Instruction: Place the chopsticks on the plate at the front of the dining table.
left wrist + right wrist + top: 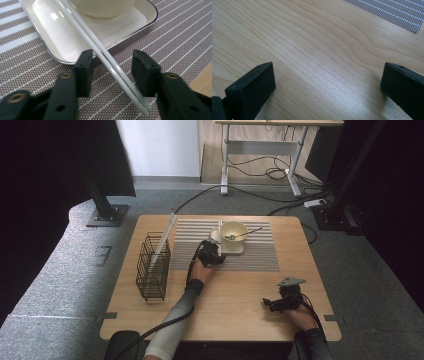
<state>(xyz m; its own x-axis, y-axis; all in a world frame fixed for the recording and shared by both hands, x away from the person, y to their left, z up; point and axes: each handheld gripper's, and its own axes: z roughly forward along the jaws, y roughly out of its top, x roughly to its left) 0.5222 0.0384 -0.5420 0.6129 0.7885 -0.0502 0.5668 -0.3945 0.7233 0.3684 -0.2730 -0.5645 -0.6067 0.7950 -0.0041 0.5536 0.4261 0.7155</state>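
A pair of white chopsticks [110, 62] lies slanted across the rim of a cream square plate [57, 32] and down onto the striped placemat [175, 32]. A cream bowl [102, 7] stands on that plate. My left gripper [112, 67] straddles the chopsticks, with a gap between each jaw and the sticks, so it is open. From above, the left gripper [211, 251] sits at the plate's [235, 249] near left corner, and the bowl [234, 231] holds a spoon [247, 234]. My right gripper [267, 304] rests open over bare wood [312, 37] near the front right.
A black wire basket [152, 267] stands at the table's left with a long pale flat piece [166, 237] leaning in it. The placemat [260, 255] covers the far middle of the table. A corner of the mat [397, 12] lies beyond the right gripper.
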